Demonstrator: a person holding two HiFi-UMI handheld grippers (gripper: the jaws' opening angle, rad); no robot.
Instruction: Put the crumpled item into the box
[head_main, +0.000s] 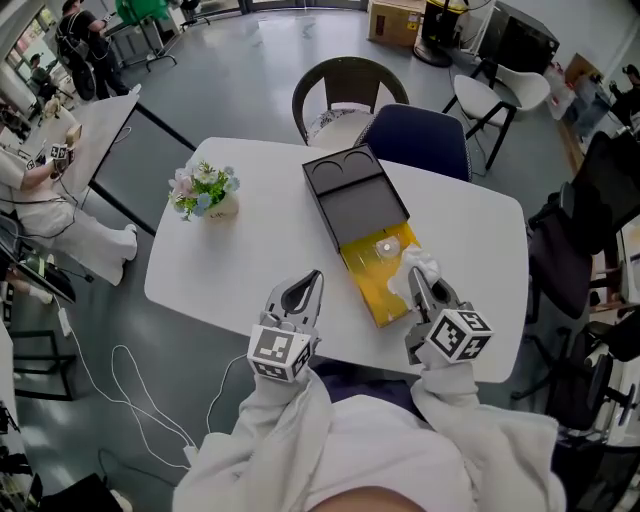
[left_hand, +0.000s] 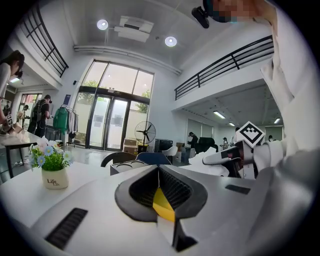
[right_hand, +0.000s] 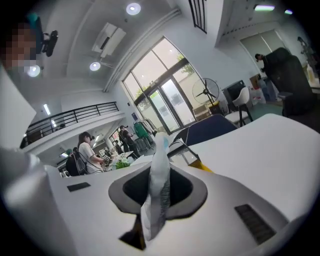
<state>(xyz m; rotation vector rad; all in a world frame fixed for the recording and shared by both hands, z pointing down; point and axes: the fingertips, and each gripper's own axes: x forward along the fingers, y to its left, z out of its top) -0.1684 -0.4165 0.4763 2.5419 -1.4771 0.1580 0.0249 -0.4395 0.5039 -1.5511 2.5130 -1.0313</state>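
Note:
The box (head_main: 372, 262) lies open in the middle of the white table (head_main: 250, 260), its black lid (head_main: 355, 195) folded back and its yellow inside facing me. My right gripper (head_main: 419, 290) hovers at the box's near right corner, shut on the crumpled white item (head_main: 421, 264), which sticks up from between the jaws. The right gripper view shows that crumpled item (right_hand: 161, 147) pinched in the right gripper (right_hand: 159, 172), with the box (right_hand: 189, 156) just beyond. My left gripper (head_main: 301, 294) rests left of the box, shut and empty; in its own view the left gripper (left_hand: 159, 169) has its jaws together.
A small pot of flowers (head_main: 205, 192) stands on the table's left side. Two chairs (head_main: 345, 95) are pushed in at the far edge. A small clear object (head_main: 386, 247) lies in the yellow part of the box. People work at a table on the far left.

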